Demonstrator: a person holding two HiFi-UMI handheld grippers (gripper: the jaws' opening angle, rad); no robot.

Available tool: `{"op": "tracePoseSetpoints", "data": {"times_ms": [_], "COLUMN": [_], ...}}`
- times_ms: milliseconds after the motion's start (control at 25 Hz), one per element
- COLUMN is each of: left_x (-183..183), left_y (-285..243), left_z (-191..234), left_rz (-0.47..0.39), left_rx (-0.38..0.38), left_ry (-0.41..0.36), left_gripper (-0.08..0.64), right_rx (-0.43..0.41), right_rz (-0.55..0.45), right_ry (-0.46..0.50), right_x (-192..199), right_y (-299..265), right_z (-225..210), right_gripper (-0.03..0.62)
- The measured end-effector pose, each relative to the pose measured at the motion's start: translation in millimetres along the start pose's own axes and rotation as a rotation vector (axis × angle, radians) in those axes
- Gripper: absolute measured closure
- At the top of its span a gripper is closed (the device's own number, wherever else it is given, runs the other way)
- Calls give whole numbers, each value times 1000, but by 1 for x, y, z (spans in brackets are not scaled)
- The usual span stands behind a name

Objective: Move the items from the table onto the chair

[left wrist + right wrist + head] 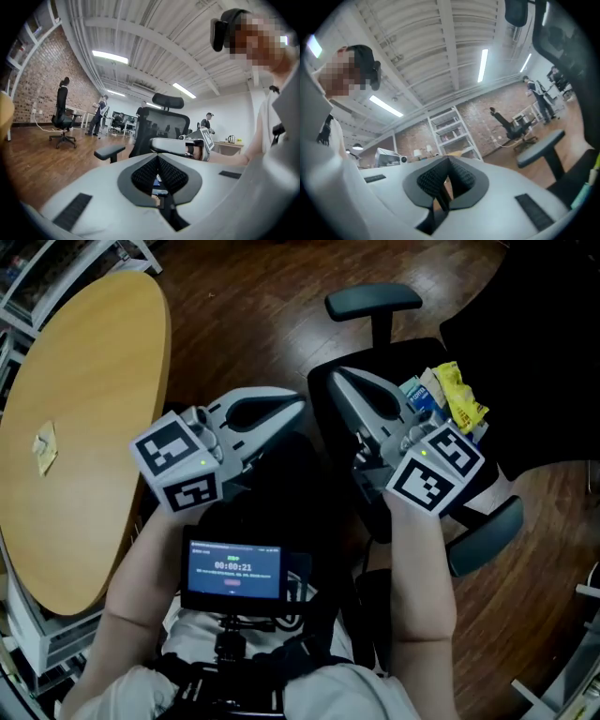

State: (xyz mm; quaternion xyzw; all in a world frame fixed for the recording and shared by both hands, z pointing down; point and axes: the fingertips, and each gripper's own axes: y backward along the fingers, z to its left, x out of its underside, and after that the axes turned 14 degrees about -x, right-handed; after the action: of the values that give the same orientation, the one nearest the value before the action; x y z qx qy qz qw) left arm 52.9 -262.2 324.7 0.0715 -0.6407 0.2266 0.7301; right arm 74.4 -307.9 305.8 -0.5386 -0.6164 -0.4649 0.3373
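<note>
Both grippers closed and empty — packets on the chair, one scrap on the table.

Closest in, a small screen glows at the person's chest. Just beyond it, the left gripper has its jaws pressed together with nothing between them, and the right gripper beside it is the same — pads meeting, no load. Ahead sits the black chair. On its seat, just past the right gripper, a yellow packet and a blue-and-white pack lie touching each other. Off to the left, the round wooden table carries one small crumpled yellowish scrap. Farther out, the left gripper view picks up people standing near a brick wall.
</note>
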Motion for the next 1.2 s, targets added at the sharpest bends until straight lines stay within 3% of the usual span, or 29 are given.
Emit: {"op": "tracePoseSetpoints", "data": {"times_ms": [200,400,680,920,1040,1200], "left_x": [-49,-70,-62,-45,-38,-32], "left_y": [70,140,218,279,316,367], "left_z": [29,55,86,123,138,144], "left_rz": [-84,-121,-159,-218,-229,-241], "left_rx": [-150,-289,-403,-501,-587,-689], "left_ry": [13,39,-3,97,151,152], "left_gripper": [554,554,554,554,554,554], "right_rx": [-232,-378,-482,-555,-611,-678], "right_rz": [-12,50,149,220,234,265], "right_ry": [44,94,115,112,93,72], "right_x": [-28,-18,23,56,66,85], "right_y": [-76,-131,-197,-244,-263,-288], "right_z": [63,118,166,193,212,243], "right_gripper": [589,589,589,589,589,589]}}
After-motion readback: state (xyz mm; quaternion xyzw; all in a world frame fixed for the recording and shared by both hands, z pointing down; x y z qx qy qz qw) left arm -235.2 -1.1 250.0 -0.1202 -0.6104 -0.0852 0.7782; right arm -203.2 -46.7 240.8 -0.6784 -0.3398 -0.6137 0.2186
